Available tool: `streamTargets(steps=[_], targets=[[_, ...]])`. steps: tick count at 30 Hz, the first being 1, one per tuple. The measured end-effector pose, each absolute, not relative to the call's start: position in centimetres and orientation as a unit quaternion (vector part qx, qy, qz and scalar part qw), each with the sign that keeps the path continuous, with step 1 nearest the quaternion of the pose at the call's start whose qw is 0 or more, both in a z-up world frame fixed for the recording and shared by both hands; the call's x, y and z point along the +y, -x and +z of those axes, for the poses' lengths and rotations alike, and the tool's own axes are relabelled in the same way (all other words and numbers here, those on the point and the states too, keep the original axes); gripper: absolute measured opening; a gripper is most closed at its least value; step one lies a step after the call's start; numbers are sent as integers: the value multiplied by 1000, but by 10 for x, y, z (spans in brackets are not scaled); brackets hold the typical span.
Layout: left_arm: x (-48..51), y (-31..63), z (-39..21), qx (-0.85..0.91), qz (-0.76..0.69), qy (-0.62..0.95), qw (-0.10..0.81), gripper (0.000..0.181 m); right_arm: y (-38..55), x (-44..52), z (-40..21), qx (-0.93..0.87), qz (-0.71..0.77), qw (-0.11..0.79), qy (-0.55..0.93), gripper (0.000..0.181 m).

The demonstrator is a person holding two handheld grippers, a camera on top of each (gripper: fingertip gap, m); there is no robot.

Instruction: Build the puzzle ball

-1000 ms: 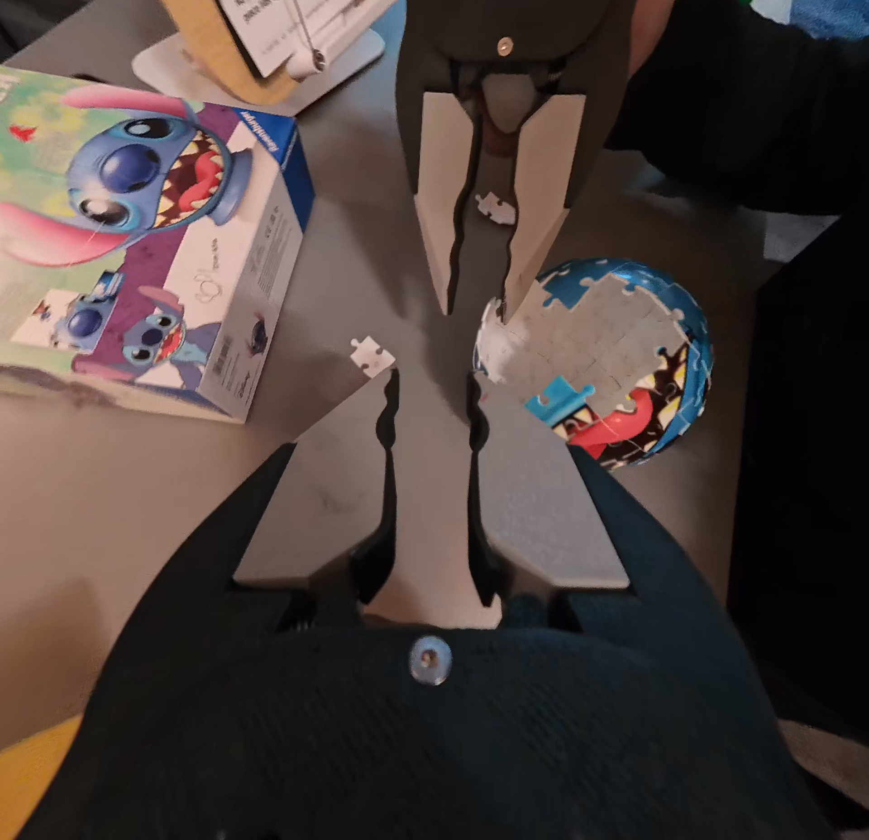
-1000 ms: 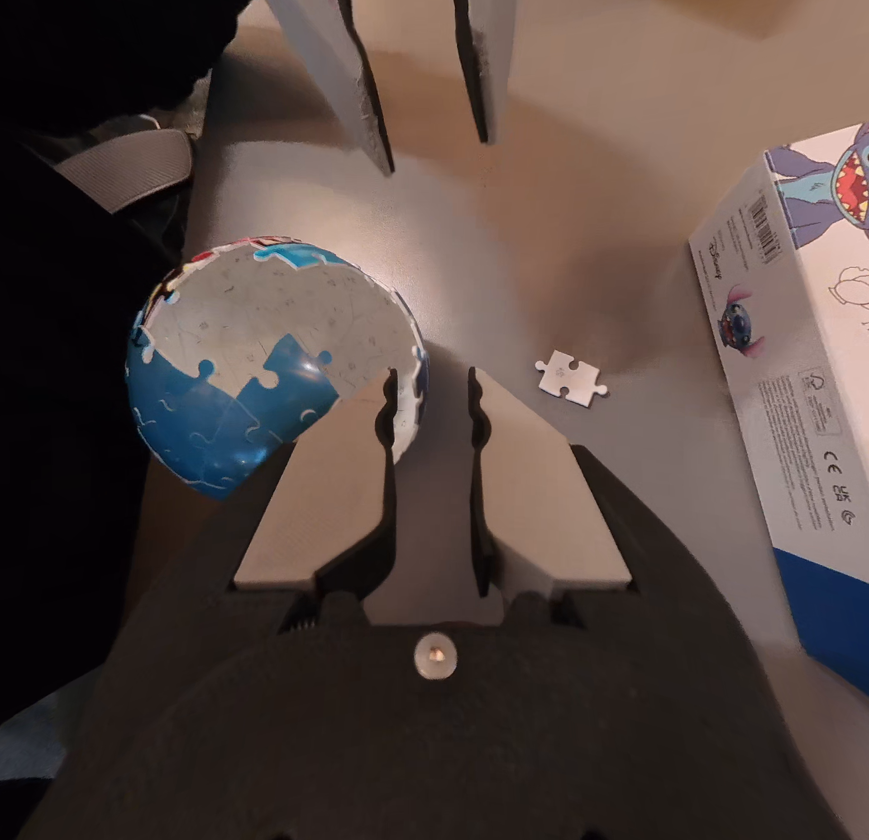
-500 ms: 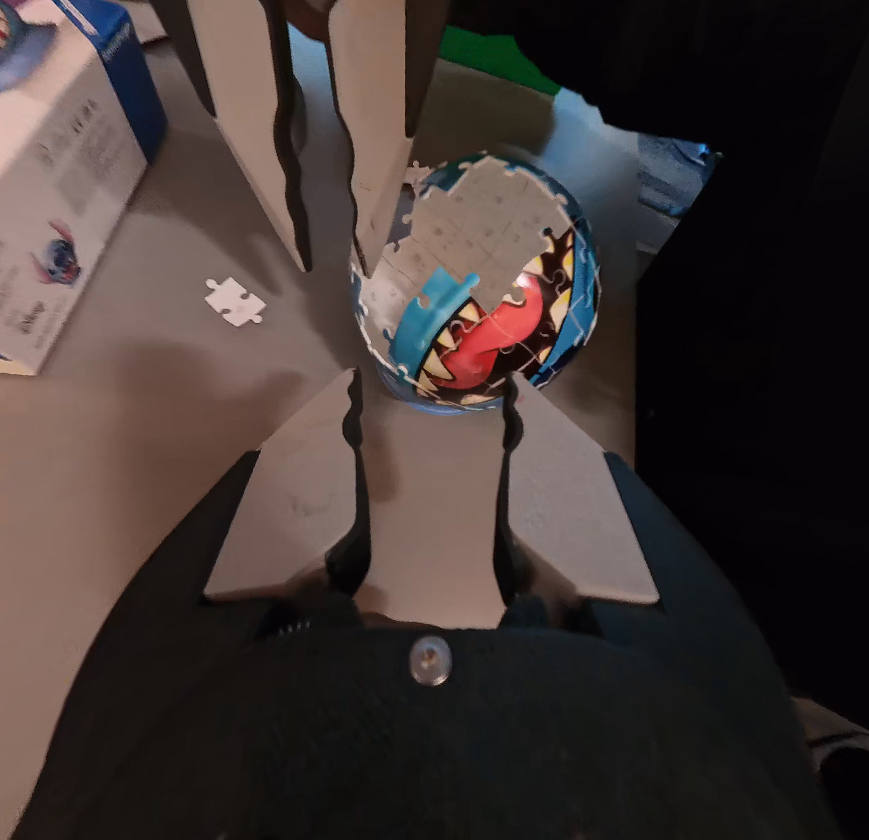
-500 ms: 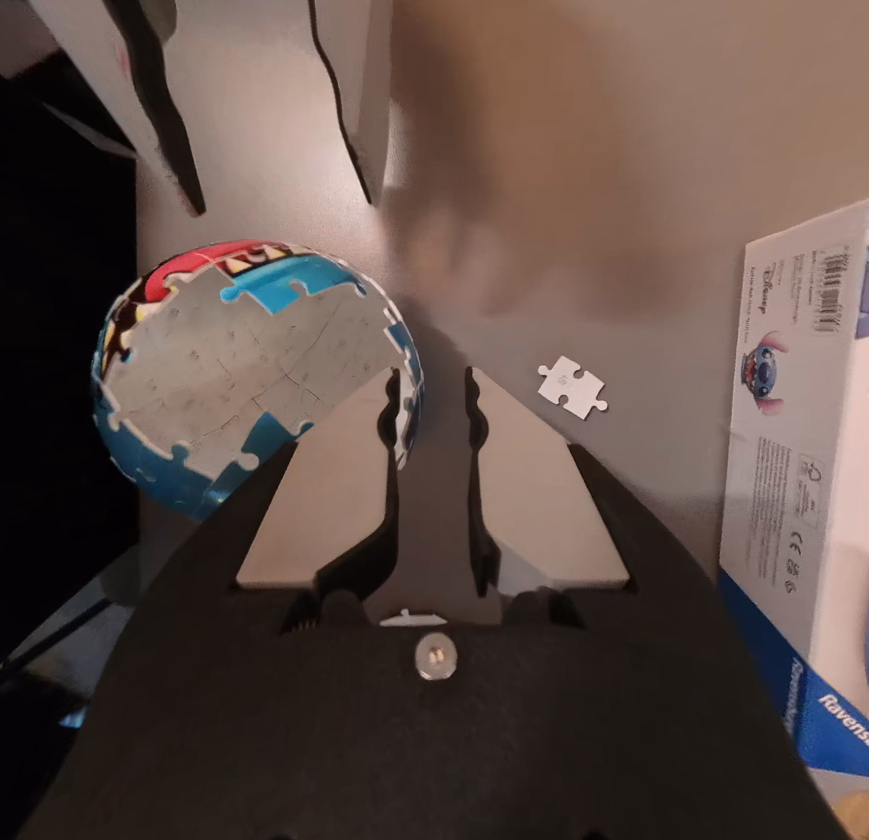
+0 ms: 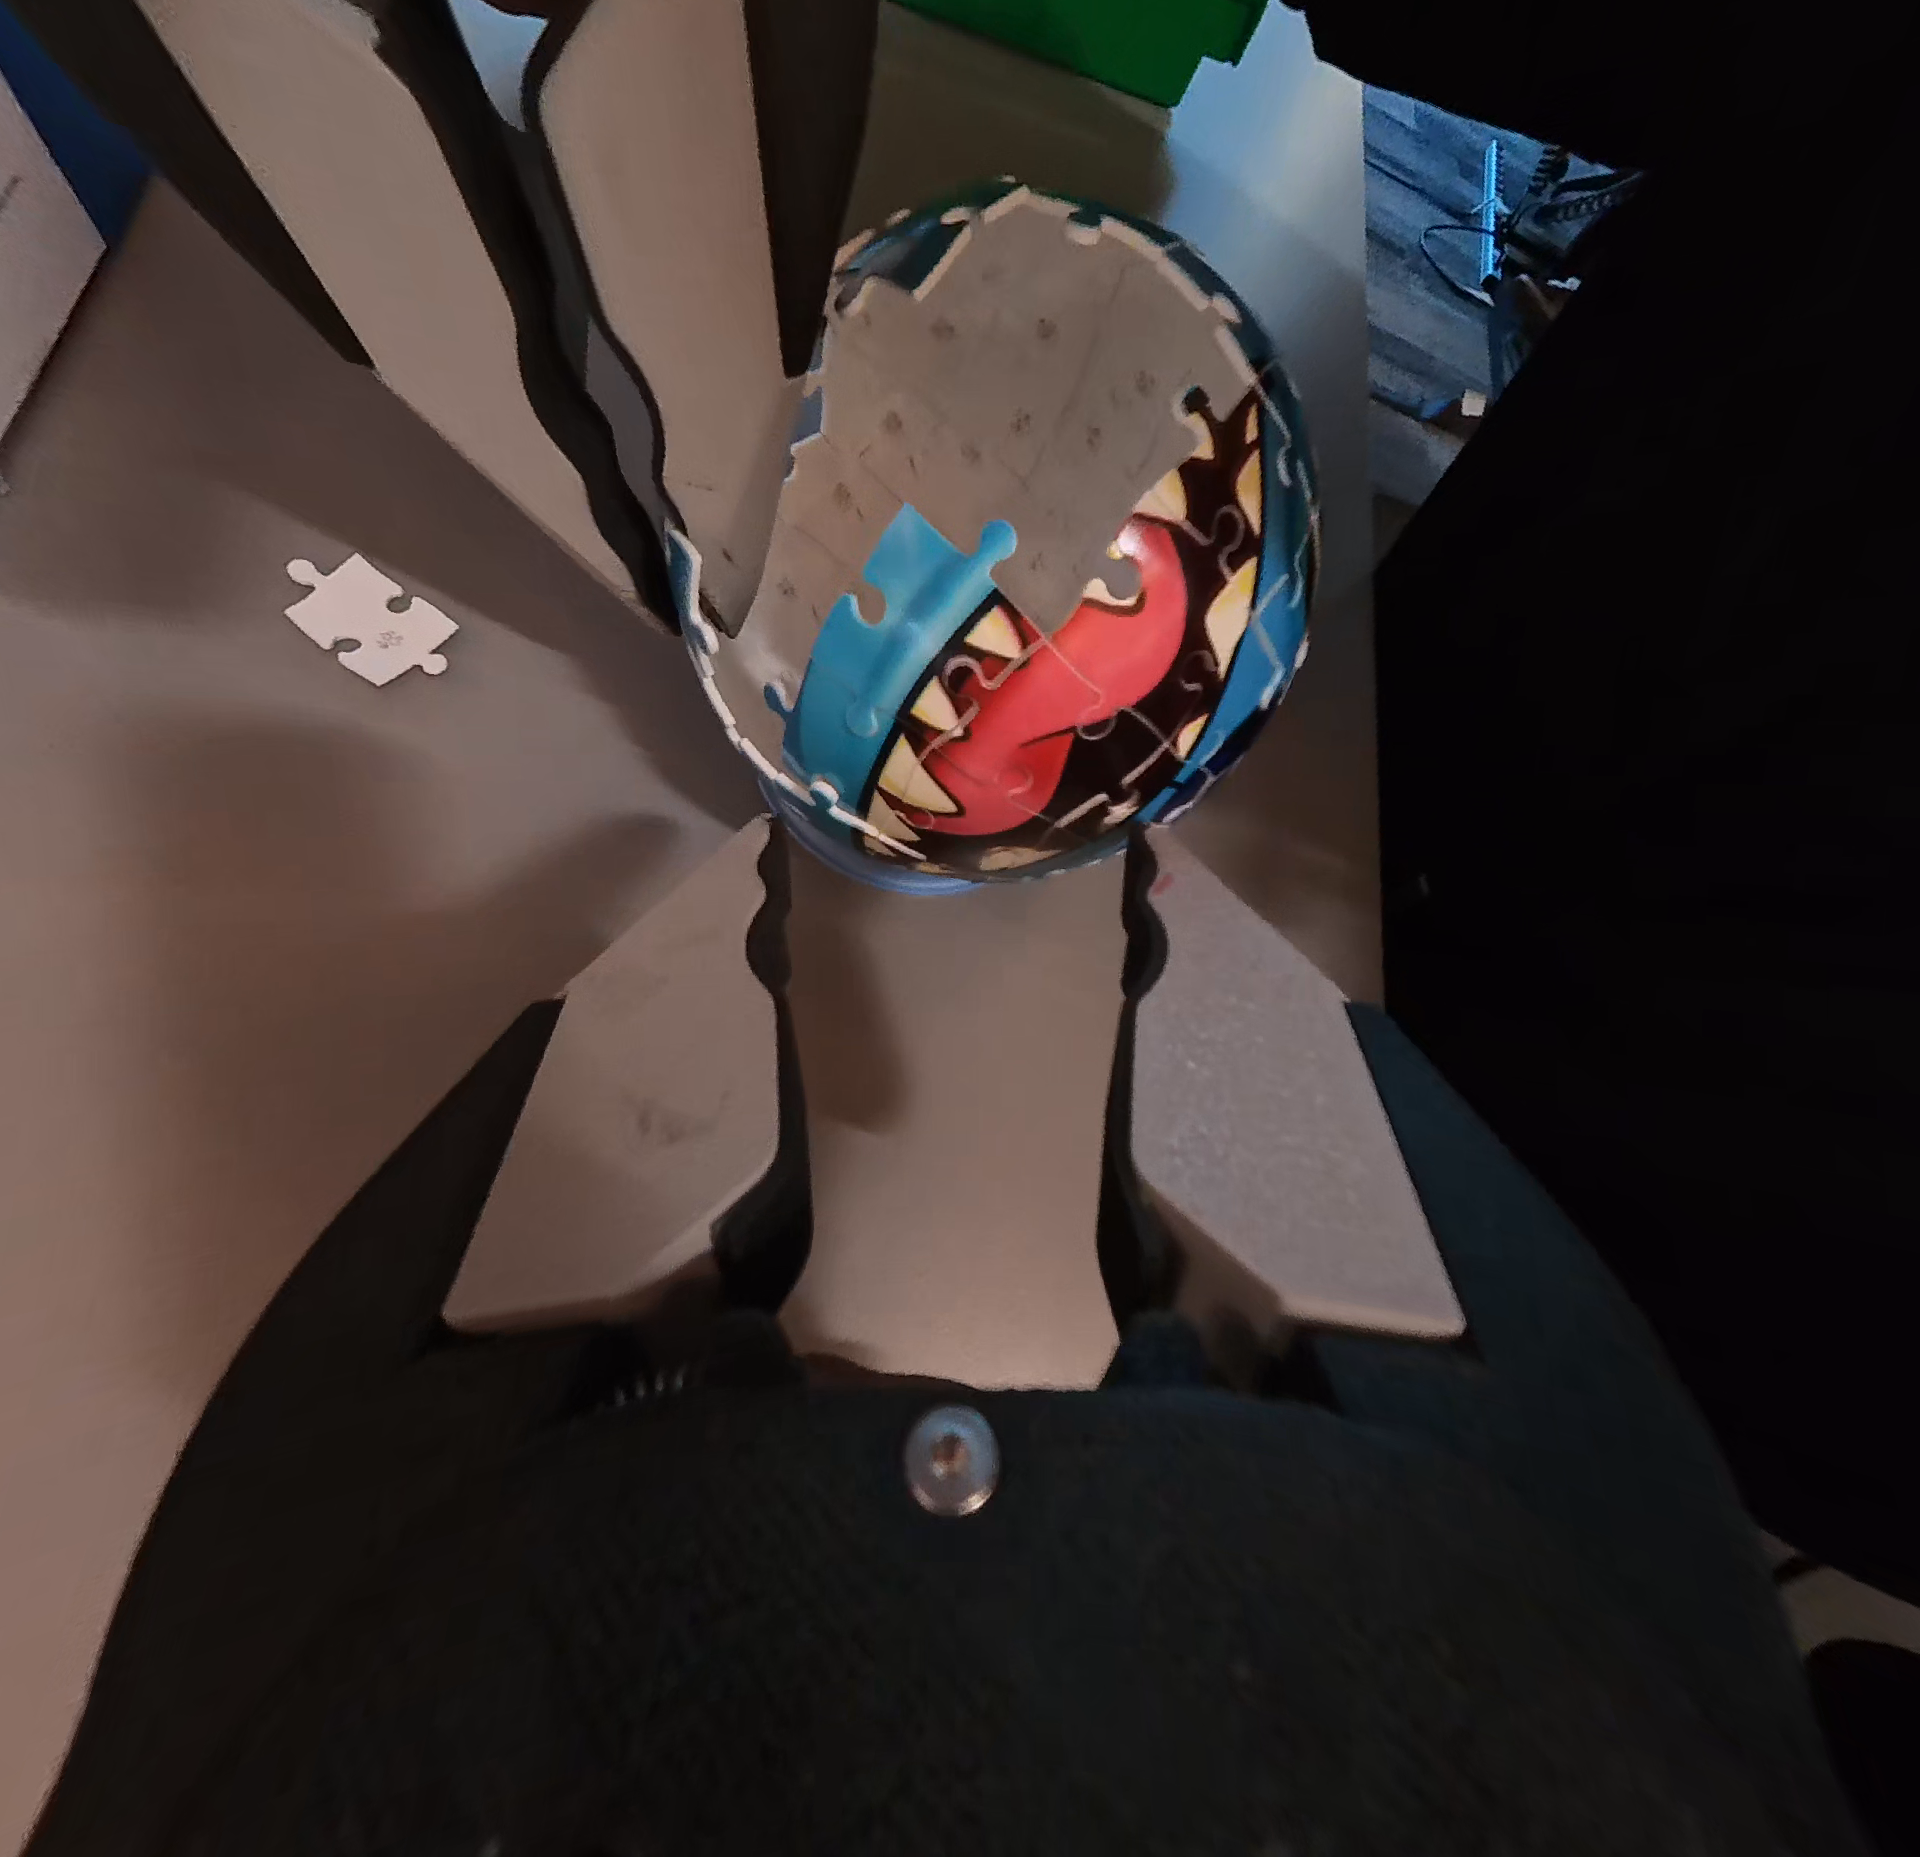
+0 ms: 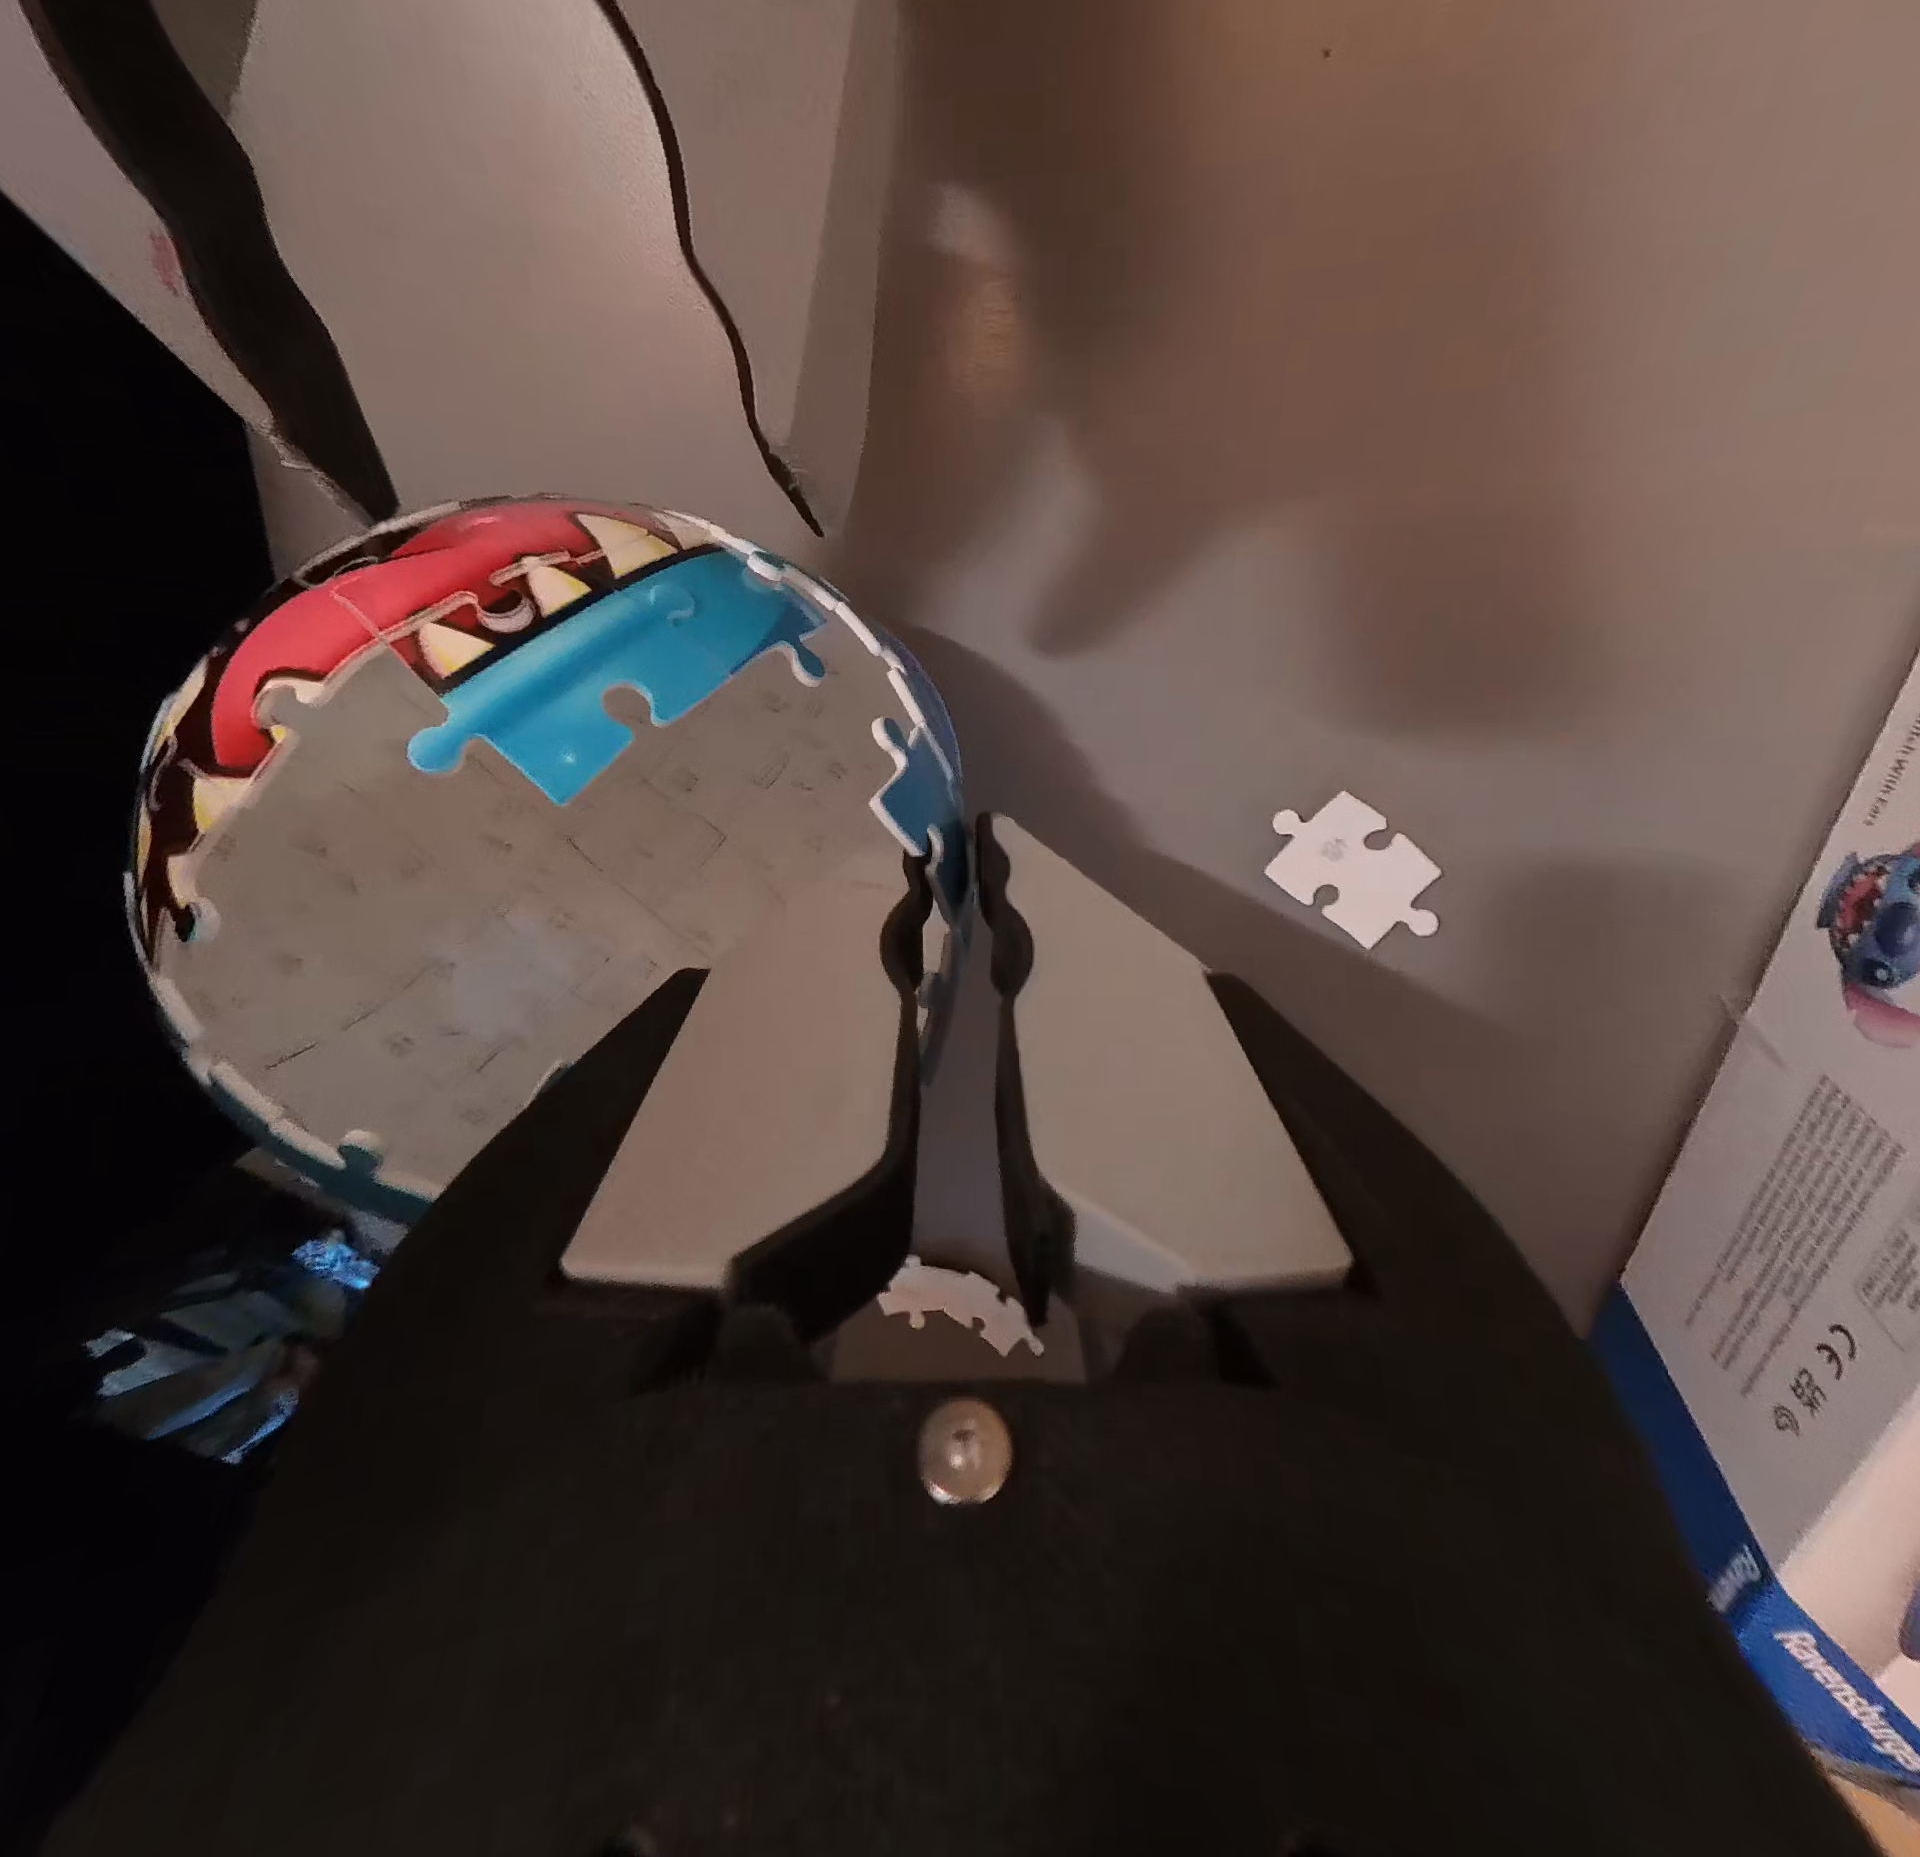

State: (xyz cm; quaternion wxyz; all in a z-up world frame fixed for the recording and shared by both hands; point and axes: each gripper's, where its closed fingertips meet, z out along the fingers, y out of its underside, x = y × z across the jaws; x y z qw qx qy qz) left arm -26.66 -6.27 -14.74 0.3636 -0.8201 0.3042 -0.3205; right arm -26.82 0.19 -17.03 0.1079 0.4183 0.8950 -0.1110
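The partly built puzzle ball (image 5: pixel 1049 685) sits on the grey table, its blue, red and toothed pieces facing my left gripper. A large hole shows its pale inside (image 6: pixel 499 924). My left gripper (image 5: pixel 951 849) is open, its tips just short of the ball's lower edge on either side. My right gripper (image 6: pixel 951 851) is shut on the ball's blue rim (image 6: pixel 925 820), one finger inside the shell and one outside; it also shows in the left wrist view (image 5: pixel 707 602). A white loose piece (image 5: pixel 369 623) lies face down on the table, also seen in the right wrist view (image 6: pixel 1351 867).
The puzzle's box (image 6: pixel 1787 1184) stands close on the right of my right gripper. Another white piece (image 6: pixel 956 1308) lies under that gripper's base. A green object (image 5: pixel 1070 10) sits past the ball. The table edge (image 5: pixel 1351 457) runs just beyond the ball, with dark space past it.
My left gripper has swung toward the ball and opened wider. My right gripper's jaws have narrowed onto the ball's rim, and the ball has turned its painted side toward the left gripper.
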Motion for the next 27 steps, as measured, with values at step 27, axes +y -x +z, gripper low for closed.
streamTargets(steps=[27], targets=[[-65,260,-152,315,-324,821,350,61,269,0,-175,901,-101,82,-415,9]])
